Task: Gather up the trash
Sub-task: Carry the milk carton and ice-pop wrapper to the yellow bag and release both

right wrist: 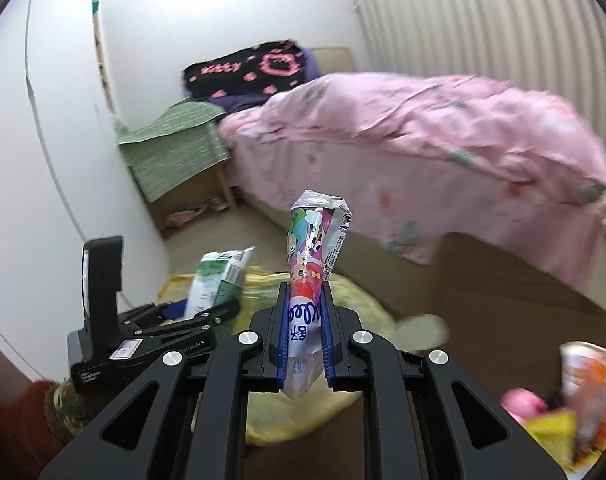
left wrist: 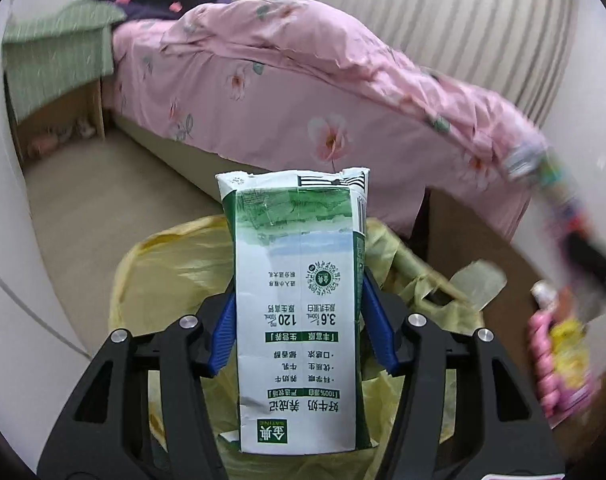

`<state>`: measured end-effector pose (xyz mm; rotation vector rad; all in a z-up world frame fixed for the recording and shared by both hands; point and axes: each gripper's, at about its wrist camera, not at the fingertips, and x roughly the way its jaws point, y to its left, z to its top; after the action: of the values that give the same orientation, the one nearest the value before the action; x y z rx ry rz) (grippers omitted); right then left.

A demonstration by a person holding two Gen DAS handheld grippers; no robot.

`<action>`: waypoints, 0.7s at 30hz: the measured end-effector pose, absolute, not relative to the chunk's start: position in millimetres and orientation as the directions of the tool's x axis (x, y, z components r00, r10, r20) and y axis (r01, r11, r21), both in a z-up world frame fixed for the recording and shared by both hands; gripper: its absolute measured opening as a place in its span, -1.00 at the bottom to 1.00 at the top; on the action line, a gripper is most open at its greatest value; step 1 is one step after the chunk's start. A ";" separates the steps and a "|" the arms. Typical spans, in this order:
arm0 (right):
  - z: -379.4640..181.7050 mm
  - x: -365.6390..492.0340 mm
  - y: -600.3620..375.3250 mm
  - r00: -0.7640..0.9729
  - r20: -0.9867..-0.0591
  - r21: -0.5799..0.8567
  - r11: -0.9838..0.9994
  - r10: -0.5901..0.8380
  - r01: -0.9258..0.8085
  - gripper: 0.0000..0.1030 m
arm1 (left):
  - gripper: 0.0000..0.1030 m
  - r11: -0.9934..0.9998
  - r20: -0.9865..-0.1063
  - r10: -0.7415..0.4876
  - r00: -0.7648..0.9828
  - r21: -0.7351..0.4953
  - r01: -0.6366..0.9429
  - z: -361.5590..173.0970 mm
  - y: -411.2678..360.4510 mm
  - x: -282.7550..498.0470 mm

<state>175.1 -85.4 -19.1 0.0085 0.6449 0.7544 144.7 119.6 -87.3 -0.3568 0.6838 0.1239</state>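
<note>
My left gripper (left wrist: 299, 280) is shut on a green-and-white milk carton (left wrist: 299, 240), its blue pads pressing both long sides. The carton hangs over the open mouth of a yellow trash bag (left wrist: 175, 276) on the floor. In the right wrist view the same carton (right wrist: 215, 280) sits tilted in the left gripper (right wrist: 207, 312), just left of my right gripper (right wrist: 305, 286). That gripper is shut on a colourful cartoon-printed snack wrapper (right wrist: 315, 236), which stands upright between its pads above the yellow bag (right wrist: 355, 300). The wrapper shows as a blur at the right of the left wrist view.
A bed with a pink floral duvet (left wrist: 303, 80) fills the background. A bedside stand under a green cloth (left wrist: 55, 56) is at its left. More packets, pink, yellow and orange, lie at the right (right wrist: 583, 392). A pale scrap (right wrist: 419, 332) lies beside the bag. A red sleeve (right wrist: 19, 420) shows low left.
</note>
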 end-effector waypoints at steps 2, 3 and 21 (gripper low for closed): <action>-30.2 185.2 -69.6 0.525 -0.558 0.233 0.729 0.642 -0.643 -0.73 | 0.02 0.909 -0.596 -0.010 0.803 -0.340 -0.240 -78.9 129.7 141.4; -35.4 188.7 -64.5 0.522 -0.565 0.229 0.730 0.639 -0.644 -0.73 | 0.02 0.901 -0.566 0.001 0.825 -0.357 -0.246 -73.9 132.4 137.8; -46.5 201.7 -80.8 0.585 -0.540 0.196 0.766 0.606 -0.612 -0.73 | 0.02 0.922 -0.624 0.017 0.782 -0.293 -0.254 -109.0 113.8 166.0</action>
<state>201.7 -80.8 -46.5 -0.0118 0.6253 0.7104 166.0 113.8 -109.0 -0.3770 0.6611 0.1497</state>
